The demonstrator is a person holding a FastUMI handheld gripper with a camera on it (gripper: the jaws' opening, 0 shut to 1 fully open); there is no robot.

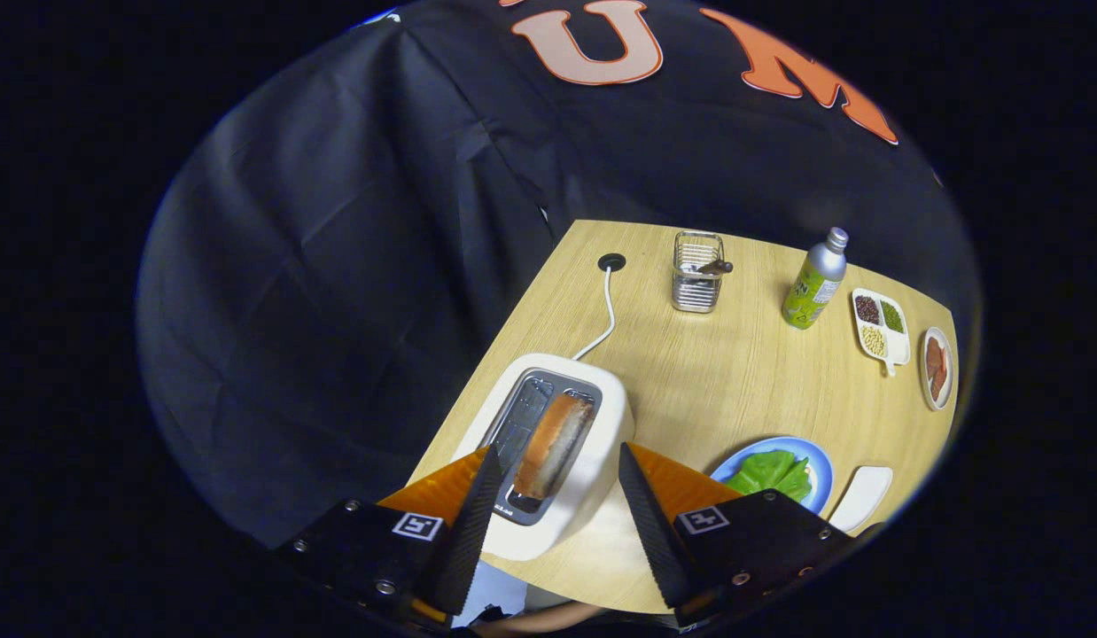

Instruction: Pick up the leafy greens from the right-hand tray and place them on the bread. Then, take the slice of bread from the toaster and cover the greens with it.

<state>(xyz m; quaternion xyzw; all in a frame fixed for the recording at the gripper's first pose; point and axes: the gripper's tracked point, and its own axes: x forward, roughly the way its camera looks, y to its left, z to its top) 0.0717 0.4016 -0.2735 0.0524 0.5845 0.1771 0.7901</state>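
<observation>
Right now the gripper (556,496) hangs above the white toaster (557,443), and its two fingers (473,523) are spread wide apart. They hold nothing. The toaster sits between the fingers, near the front corner of the wooden surface (690,372). One slice of bread (553,443) stands up in one slot of the toaster. Its crust is brown and orange. The other slot beside it looks bare. The fingers are on either side of the toaster, and it is hard to tell if they touch it.

A white cord (606,310) runs from the back of the toaster to a small black hole (611,261) in the surface.

Just beside the right finger is a blue plate (819,465) with the leafy greens (770,471) lying on it. The greens cover whatever is under them, so the bread below cannot be seen. Next to the plate is a white tray (863,496).

Farther back stands a metal wire basket (697,272) with a brown thing poking out of it. Near it stands a green and silver bottle (814,282), upright. Beyond the bottle is a white dish (882,326) with three parts, holding dark red, green and pale yellow bits. Just beside that dish is a small round plate (937,368) with reddish slices on it.
</observation>
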